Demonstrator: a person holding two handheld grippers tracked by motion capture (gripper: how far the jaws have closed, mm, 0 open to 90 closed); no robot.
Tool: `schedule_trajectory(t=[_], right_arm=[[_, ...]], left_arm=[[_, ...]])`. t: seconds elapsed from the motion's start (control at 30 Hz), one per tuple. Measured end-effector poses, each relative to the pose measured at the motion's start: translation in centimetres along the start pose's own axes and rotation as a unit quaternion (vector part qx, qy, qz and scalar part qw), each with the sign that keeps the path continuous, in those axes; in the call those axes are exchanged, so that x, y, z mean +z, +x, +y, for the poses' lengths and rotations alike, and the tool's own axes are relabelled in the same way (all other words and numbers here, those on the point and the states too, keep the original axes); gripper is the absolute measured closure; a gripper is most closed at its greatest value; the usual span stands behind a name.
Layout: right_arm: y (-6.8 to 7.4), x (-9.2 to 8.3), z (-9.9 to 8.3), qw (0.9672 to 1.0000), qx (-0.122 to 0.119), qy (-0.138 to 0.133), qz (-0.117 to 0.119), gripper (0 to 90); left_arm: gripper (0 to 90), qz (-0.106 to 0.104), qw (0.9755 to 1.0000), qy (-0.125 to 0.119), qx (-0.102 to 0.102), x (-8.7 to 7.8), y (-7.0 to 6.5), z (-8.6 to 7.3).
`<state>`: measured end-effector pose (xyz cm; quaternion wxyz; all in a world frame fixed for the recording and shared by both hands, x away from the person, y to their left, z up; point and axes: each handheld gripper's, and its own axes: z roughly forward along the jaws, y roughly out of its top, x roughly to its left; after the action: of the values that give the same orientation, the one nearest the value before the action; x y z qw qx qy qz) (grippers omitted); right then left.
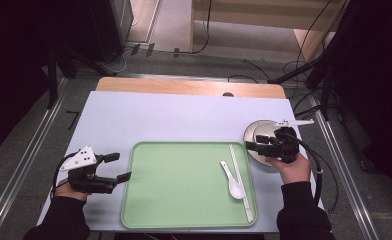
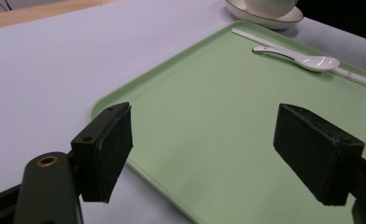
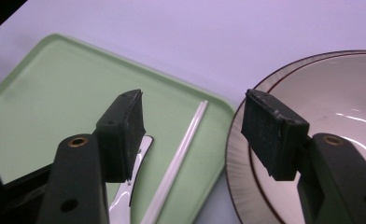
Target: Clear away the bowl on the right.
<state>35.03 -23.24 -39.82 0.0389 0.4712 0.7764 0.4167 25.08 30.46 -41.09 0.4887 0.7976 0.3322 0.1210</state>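
A pale green tray [image 1: 184, 185] lies on the white table, and a white spoon [image 1: 232, 180] and white chopsticks [image 1: 240, 182] rest along its right side. Just off the tray's right edge, a cream bowl [image 1: 258, 131] sits on a dark-rimmed plate [image 1: 250, 150]. My right gripper [image 1: 254, 142] hovers open above the gap between plate and tray, and nothing is between its jaws. In the right gripper view the gripper [image 3: 195, 121] spans the chopsticks [image 3: 181, 154] and the plate's rim [image 3: 237, 168]. My left gripper [image 1: 119, 166] is open by the tray's left edge and holds nothing.
A bare strip of wooden tabletop [image 1: 189, 87] runs along the far side. Metal rails, cables and dark stands surround the table. The left half of the tray [image 2: 209, 107] carries nothing. In the left gripper view the spoon [image 2: 307, 58] lies beyond the open jaws.
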Motion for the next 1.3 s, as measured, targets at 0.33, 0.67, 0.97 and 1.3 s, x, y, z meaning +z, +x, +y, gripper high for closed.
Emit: schedule_trajectory(t=[0.33, 0.67, 0.97, 1.3], right_arm=[[-1.6, -1.6, 0.4, 0.9993, 0.018, -0.015, -0.030, 33.8], [-3.4, -2.7, 0.2, 0.9969, 0.042, -0.026, -0.061, 25.7], [-5.1, -3.6, -0.5, 0.9950, 0.056, -0.036, -0.074, 27.1], [-7.2, -4.3, -1.7, 0.9921, 0.082, -0.043, -0.085, 30.3]], left_arm=[[19.8, 0.000, 1.0000, 0.000, 0.000, 0.0, 0.0, 0.0], [19.8, -0.002, 1.0000, 0.000, 0.001, 0.0, 0.0, 0.0], [19.8, -0.002, 1.0000, 0.002, 0.003, 0.0, 0.0, 0.1], [19.8, -0.004, 1.0000, 0.002, 0.005, 0.3, 0.0, 0.2]])
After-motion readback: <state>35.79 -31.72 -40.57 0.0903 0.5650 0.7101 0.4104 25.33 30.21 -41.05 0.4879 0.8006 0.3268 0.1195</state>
